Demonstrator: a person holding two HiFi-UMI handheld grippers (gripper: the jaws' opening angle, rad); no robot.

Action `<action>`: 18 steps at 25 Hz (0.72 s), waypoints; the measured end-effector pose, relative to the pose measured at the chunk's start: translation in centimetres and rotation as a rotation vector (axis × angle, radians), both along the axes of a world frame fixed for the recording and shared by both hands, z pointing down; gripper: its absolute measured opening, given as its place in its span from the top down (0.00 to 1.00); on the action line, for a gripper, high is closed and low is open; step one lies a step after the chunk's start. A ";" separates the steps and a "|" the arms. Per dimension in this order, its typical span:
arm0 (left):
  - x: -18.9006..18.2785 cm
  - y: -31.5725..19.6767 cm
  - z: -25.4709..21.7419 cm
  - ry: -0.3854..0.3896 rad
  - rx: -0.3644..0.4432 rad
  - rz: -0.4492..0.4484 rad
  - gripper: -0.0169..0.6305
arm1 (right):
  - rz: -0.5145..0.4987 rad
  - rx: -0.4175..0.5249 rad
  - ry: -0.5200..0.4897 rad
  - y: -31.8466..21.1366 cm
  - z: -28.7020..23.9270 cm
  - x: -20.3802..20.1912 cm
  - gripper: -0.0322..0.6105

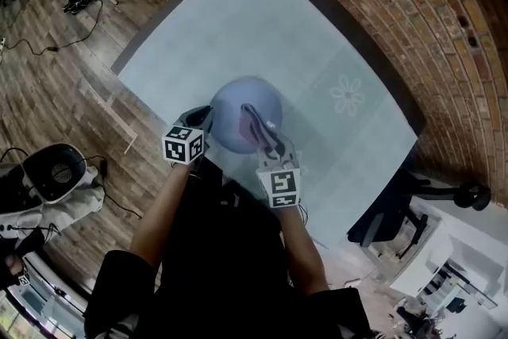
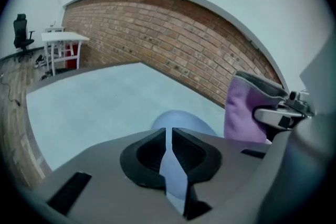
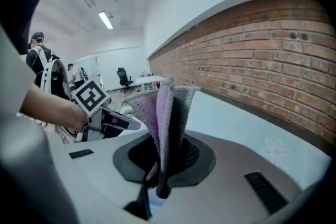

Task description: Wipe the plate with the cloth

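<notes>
- The left claw (image 1: 200, 121) comes in at about 8 o'clock on the plate (image 1: 238, 103). Its jaws are pinched together on the thin rim, and a pale blue sliver shows between them in the left gripper view. This grip looks meant to brace the plate so it does not slide or spin under the rubbing.
- The plate is near the middle of the pale worktop (image 1: 238, 20), just ahead of the person. I cannot tell whether it lies flat or is tipped up slightly.
- The cloth (image 1: 255, 125) is bunched into a folded purple-and-grey wad over the plate's 5 o'clock part. It appears to touch the surface, which suits a wiping stroke.
- The right claw (image 1: 268, 140) is clamped tight on the cloth's lower folds. The loose end stands out past the jaws as the working pad.
- A flower print (image 1: 347, 95) lies at 3 o'clock, well apart and uninvolved.
</notes>
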State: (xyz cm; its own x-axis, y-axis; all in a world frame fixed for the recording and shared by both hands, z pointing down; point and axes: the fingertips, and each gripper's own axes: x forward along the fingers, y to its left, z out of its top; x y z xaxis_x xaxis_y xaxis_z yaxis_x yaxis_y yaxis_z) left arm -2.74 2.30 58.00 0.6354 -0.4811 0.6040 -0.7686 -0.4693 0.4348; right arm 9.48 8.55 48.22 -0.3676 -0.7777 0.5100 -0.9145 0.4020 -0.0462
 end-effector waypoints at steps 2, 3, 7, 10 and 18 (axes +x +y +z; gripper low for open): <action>0.7 1.1 -3.3 0.010 0.095 0.004 0.90 | 0.035 0.041 -0.034 1.0 -1.9 0.8 0.86; 0.8 1.9 -5.0 0.017 0.145 -0.002 0.90 | 0.051 0.056 -0.050 1.6 -2.7 1.0 0.86; 0.5 6.1 -11.0 0.047 0.306 -0.053 0.90 | 0.087 0.108 -0.090 4.7 -5.6 1.7 0.86; 0.6 9.6 -13.8 0.048 0.353 -0.068 0.90 | 0.086 0.142 -0.096 6.9 -7.1 2.3 0.86; 0.4 17.0 -17.8 -0.002 0.440 -0.091 0.90 | 0.095 0.167 -0.098 11.7 -8.5 2.4 0.86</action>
State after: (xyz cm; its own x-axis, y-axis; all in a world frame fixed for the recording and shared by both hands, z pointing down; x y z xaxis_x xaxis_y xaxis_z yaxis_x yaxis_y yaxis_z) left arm -2.38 19.31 40.25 0.5774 -0.7465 0.3306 -0.8161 -0.5394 0.2075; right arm 11.86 20.20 39.76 -0.3302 -0.8820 0.3361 -0.9430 0.3237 -0.0770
